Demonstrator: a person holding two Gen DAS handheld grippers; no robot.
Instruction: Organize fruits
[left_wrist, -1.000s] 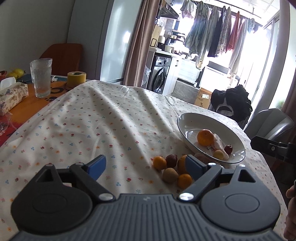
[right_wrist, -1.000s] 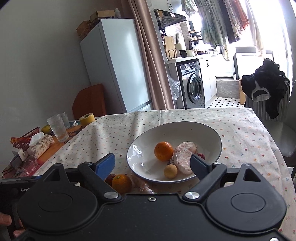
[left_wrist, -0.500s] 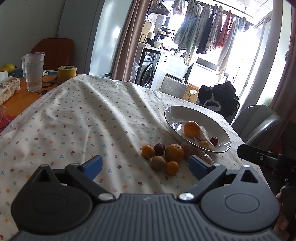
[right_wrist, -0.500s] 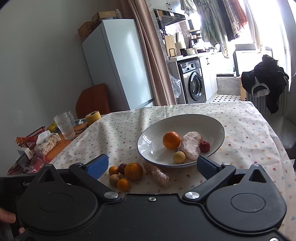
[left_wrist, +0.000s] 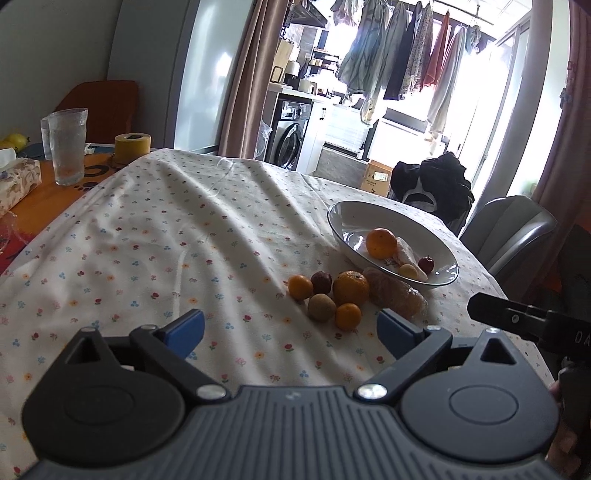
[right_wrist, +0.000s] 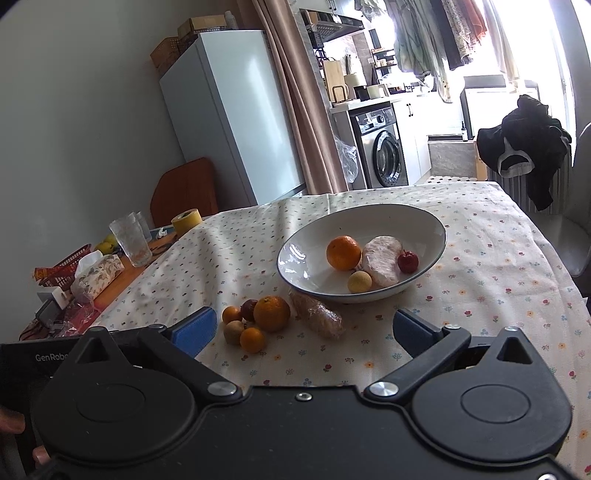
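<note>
A white bowl (right_wrist: 306, 275) (left_wrist: 345, 225) on the flowered tablecloth holds an orange (right_wrist: 343, 252), a pale wrapped fruit (right_wrist: 383, 260), a small red fruit (right_wrist: 408, 261) and a small yellow one (right_wrist: 359, 282). Beside the bowl, on its near side, lie a large orange (right_wrist: 271, 313) (left_wrist: 351, 288), two small oranges (right_wrist: 252, 339), a dark plum (right_wrist: 248, 309), a brownish kiwi (right_wrist: 233, 332) and a wrapped brown fruit (right_wrist: 318, 318) (left_wrist: 393, 295). My left gripper (left_wrist: 290, 330) and right gripper (right_wrist: 303, 328) both hover open short of this pile, with nothing between the fingers.
At the table's left end stand a drinking glass (left_wrist: 68, 146), a yellow tape roll (left_wrist: 133, 147), a tissue box (right_wrist: 98, 275) and a red basket (right_wrist: 61, 267). A grey chair (left_wrist: 513, 229) with dark clothing (left_wrist: 430, 184) stands past the bowl. A hand (right_wrist: 13, 430) shows at the frame edge.
Both grippers' jaws have spread wider. Both views have drawn back from the bowl, so the loose fruit pile now shows fully beyond the fingers.
</note>
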